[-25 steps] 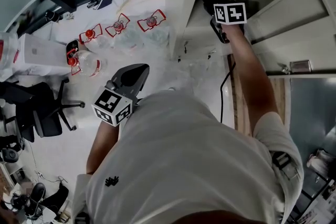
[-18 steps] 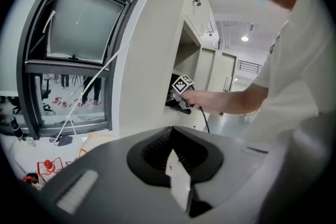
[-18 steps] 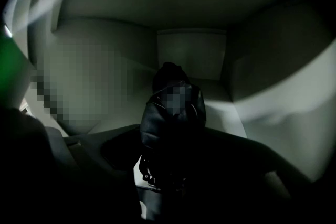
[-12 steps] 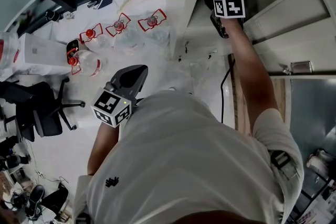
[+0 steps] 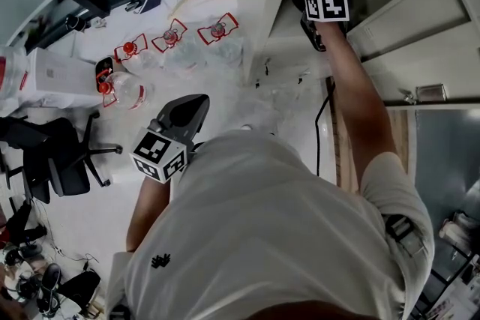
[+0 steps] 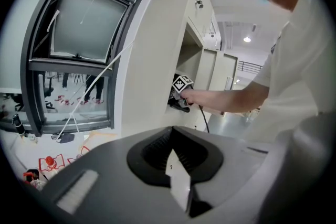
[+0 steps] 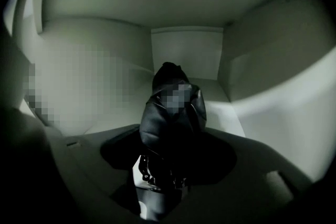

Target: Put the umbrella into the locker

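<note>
My right tongs (image 7: 160, 178): clenched on the folded black umbrella (image 7: 170, 113) | umbrella: inside the open locker (image 7: 186, 52), far end toward the back wall; I cannot tell whether it touches the locker's floor | my left tongs (image 6: 177, 176): jaws pressed together, nothing between them, outside the locker.

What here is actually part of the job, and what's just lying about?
Part of the job: black umbrella, gripped by the right gripper; open locker.
Just lying about: red-capped bottles, office chair, cable.
</note>
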Demonstrator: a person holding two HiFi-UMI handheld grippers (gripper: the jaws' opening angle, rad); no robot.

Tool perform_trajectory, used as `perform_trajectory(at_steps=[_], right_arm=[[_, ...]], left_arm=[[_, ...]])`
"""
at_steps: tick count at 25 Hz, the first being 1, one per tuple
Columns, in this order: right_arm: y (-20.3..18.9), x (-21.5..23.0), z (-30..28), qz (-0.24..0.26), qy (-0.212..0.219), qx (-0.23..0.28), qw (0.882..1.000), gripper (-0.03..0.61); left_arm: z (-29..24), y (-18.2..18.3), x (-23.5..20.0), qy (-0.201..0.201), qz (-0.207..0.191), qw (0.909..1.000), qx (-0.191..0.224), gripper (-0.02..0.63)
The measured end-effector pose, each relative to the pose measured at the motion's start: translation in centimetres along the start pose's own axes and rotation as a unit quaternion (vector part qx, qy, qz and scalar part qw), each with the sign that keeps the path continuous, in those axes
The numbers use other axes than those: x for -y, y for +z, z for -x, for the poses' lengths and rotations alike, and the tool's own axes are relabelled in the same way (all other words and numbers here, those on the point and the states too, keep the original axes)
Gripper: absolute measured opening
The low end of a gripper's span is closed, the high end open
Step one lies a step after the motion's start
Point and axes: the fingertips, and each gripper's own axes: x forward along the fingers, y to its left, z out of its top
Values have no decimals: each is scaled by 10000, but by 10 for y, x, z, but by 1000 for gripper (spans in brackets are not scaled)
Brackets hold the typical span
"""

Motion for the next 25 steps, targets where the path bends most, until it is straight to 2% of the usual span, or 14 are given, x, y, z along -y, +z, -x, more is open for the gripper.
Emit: perform_trajectory(at_steps=[9, 25], right_arm=[[0, -1, -2, 11, -10, -201, 9998, 262], [1, -8, 14, 87, -37, -56, 9999, 262]], left_arm=[[10, -2, -1, -7, 20, 10000, 0, 55], [29, -6, 3, -56, -39, 10000, 61, 55]])
